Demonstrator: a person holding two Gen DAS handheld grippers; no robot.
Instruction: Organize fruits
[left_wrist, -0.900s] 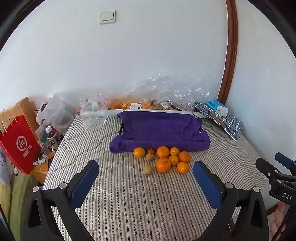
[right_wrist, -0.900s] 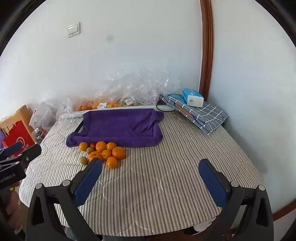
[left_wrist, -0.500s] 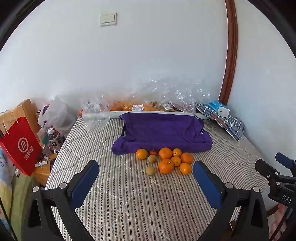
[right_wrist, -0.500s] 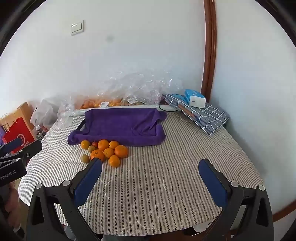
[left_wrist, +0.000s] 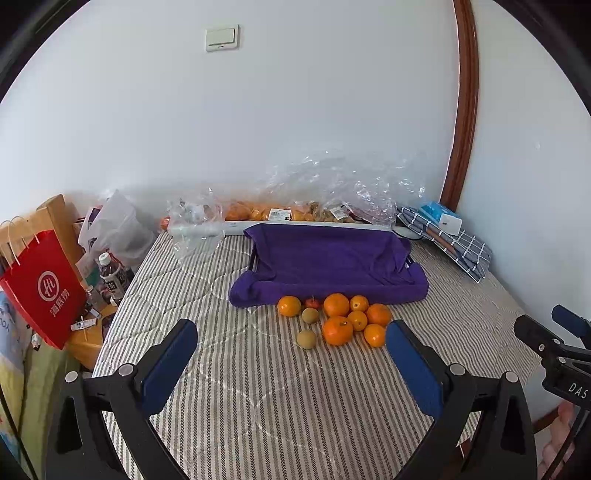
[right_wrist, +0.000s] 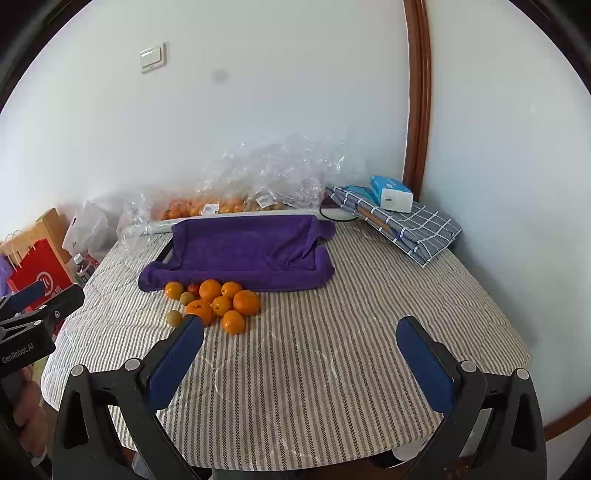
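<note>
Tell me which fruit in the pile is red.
The small red fruit, at the towel's edge, between two oranges at the back of the pile. All others are orange or greenish-brown.

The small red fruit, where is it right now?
In the left wrist view the small red fruit sits mid-table against the purple towel's front edge, between two oranges.

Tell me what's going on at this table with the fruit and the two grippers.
A person holds a gripper in each hand above a striped table. The left gripper and right gripper are both open and empty. A cluster of oranges, with two greenish-brown fruits and a small red one, sits untouched in front of a purple towel-lined tray. No sorting has begun.
</note>
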